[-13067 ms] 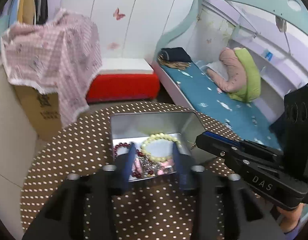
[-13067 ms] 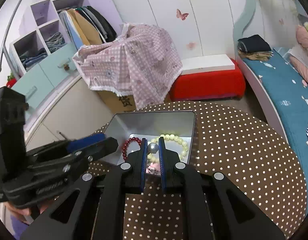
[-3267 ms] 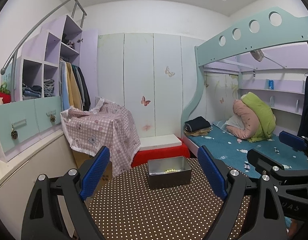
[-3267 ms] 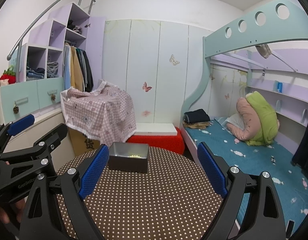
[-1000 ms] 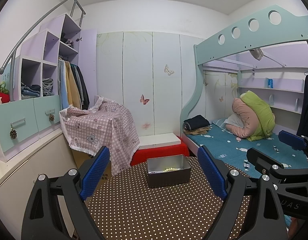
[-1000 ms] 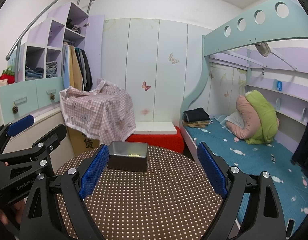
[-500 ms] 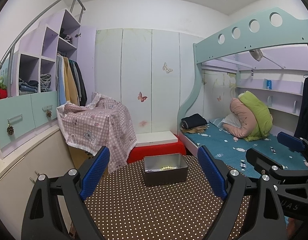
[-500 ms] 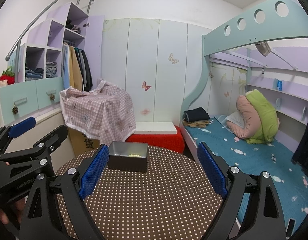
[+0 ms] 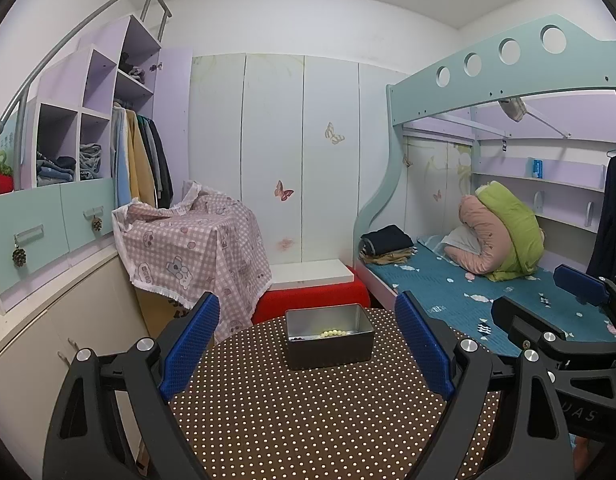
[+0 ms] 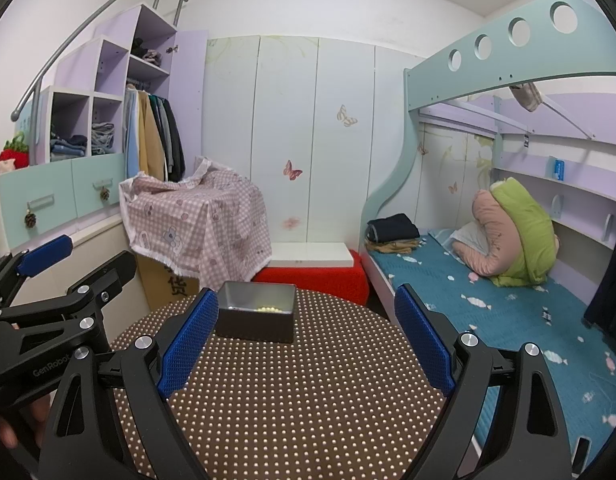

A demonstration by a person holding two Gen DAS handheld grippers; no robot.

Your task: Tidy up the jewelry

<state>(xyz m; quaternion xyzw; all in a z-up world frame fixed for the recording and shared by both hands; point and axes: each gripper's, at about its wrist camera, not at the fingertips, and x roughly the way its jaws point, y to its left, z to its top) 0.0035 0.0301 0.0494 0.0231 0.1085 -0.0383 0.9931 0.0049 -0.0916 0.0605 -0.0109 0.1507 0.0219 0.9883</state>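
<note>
Both grippers are hanging wide open with nothing in them: left gripper (image 9: 306, 344), right gripper (image 10: 306, 342). The metal tin (image 9: 329, 337) holding beads (image 9: 333, 333) is sitting at the dotted table's (image 9: 308, 420) far edge, well apart from either.

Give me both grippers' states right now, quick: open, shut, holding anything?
Left gripper: open wide, holding nothing, back from the metal tin.
Right gripper: open wide, holding nothing, also clear of the tin.
</note>
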